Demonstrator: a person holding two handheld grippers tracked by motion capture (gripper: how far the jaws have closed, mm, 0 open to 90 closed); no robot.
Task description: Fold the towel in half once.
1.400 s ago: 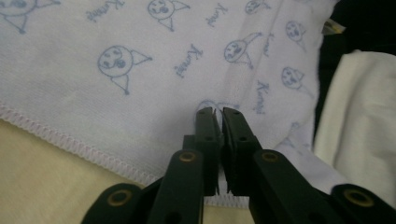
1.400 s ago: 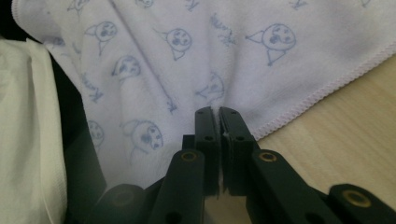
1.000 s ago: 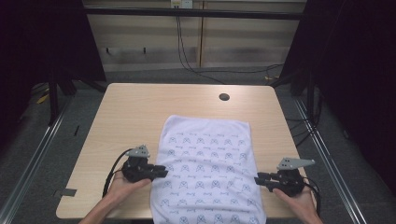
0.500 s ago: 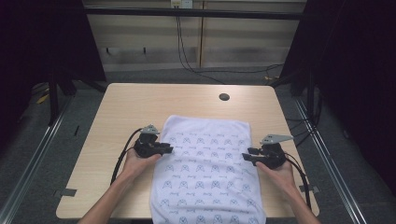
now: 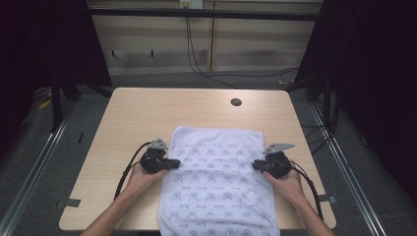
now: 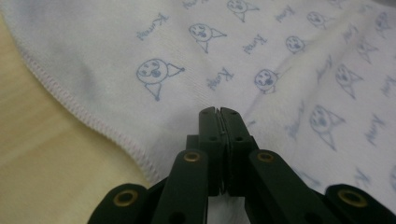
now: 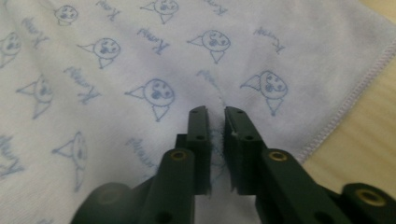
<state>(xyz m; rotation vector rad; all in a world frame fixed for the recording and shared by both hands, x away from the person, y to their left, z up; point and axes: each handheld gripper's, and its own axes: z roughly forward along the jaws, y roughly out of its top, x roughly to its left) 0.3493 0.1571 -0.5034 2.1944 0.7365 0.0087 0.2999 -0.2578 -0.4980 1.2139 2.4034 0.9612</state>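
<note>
The white cotton towel printed with blue cartoon faces (image 5: 219,189) lies on the pale wooden table (image 5: 147,113). The left gripper (image 6: 218,112) is clamped tight on its left edge. The right gripper (image 7: 215,112) pinches a small ridge of cloth, jaws slightly apart.

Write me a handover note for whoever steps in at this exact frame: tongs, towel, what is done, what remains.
Left tongs: jaws together, pinching the white printed towel at its left edge.
Right tongs: jaws nearly closed with a fold of the towel between them, at its right edge.
Towel: spread on the wooden table, far edge flat, near end hanging over the table's near edge.
Done: both side edges gripped about mid-length.
Left: probably fold or reposition the towel; no fold is visible yet.
</note>
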